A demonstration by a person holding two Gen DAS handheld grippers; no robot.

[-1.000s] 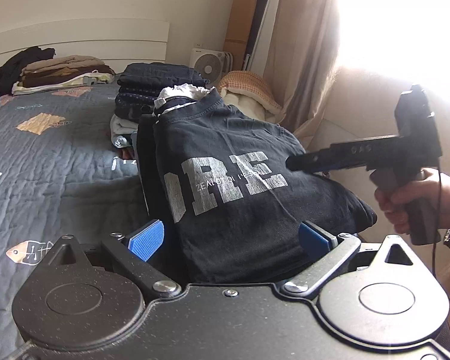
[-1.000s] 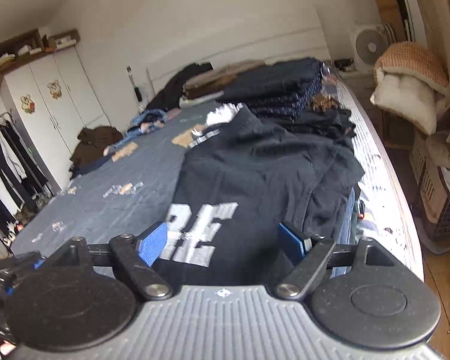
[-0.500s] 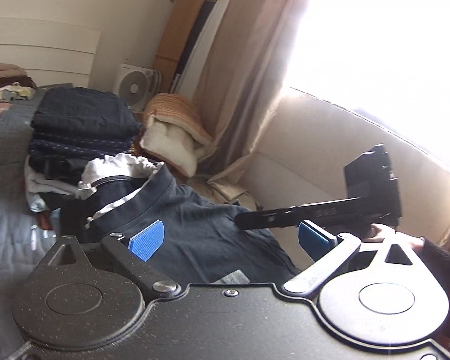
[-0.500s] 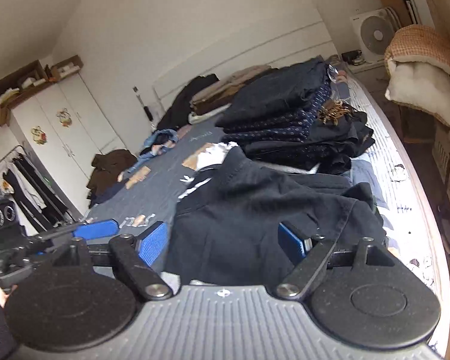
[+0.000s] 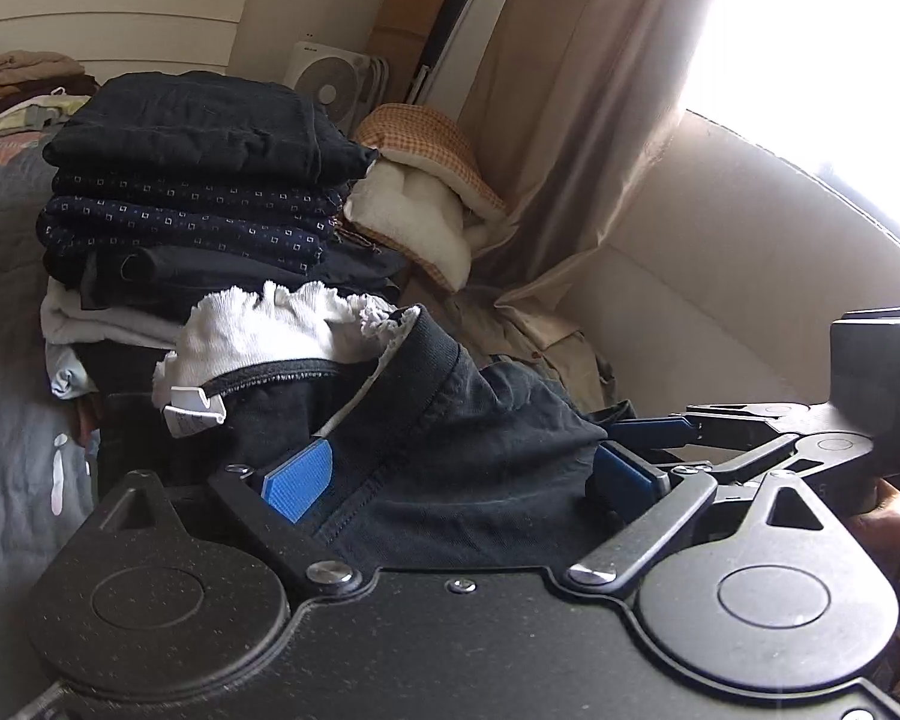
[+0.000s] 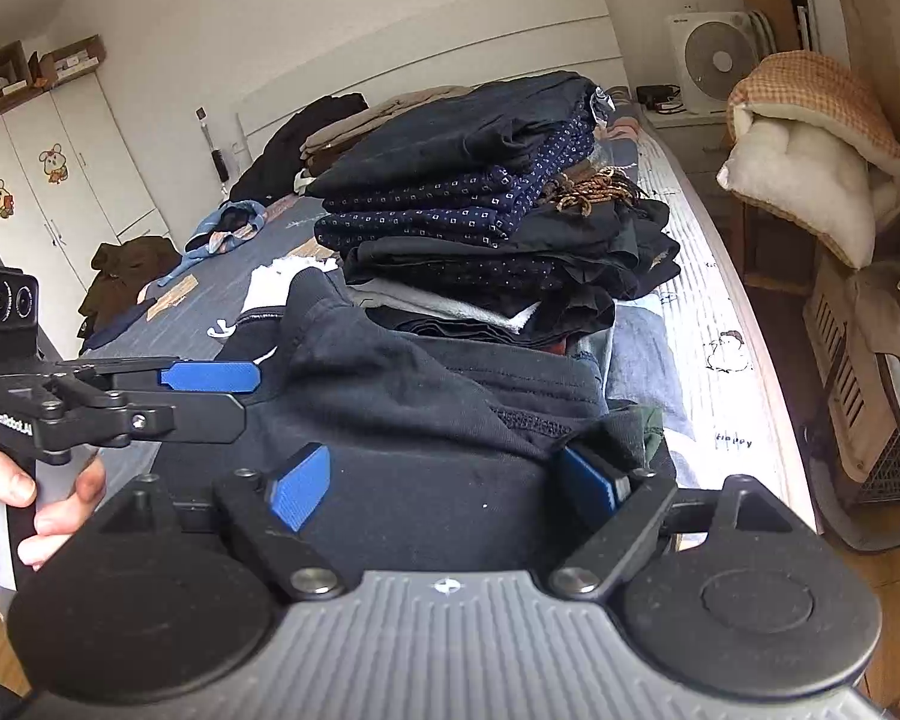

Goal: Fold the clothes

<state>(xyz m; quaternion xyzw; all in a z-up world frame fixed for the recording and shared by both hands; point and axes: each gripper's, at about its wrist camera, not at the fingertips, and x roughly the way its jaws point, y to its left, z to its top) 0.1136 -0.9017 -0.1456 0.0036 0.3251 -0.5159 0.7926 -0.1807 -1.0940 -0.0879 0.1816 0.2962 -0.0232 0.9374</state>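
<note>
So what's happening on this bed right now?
A person holds a gripper in each hand over a folded black sweatshirt lying on the bed. The left gripper and right gripper both straddle the garment near its collar end, jaws wide, the right one's opening, neither pinching the cloth. Just beyond sits a tall stack of folded clothes, with looser garments further up the bed.

Black cotton sweatshirt (image 5: 450,456): lower body hidden behind gripper housing at 6 o'clock. Tall stack of folded dark clothes (image 6: 486,210): bottom layers hidden behind sweatshirt collar.
</note>
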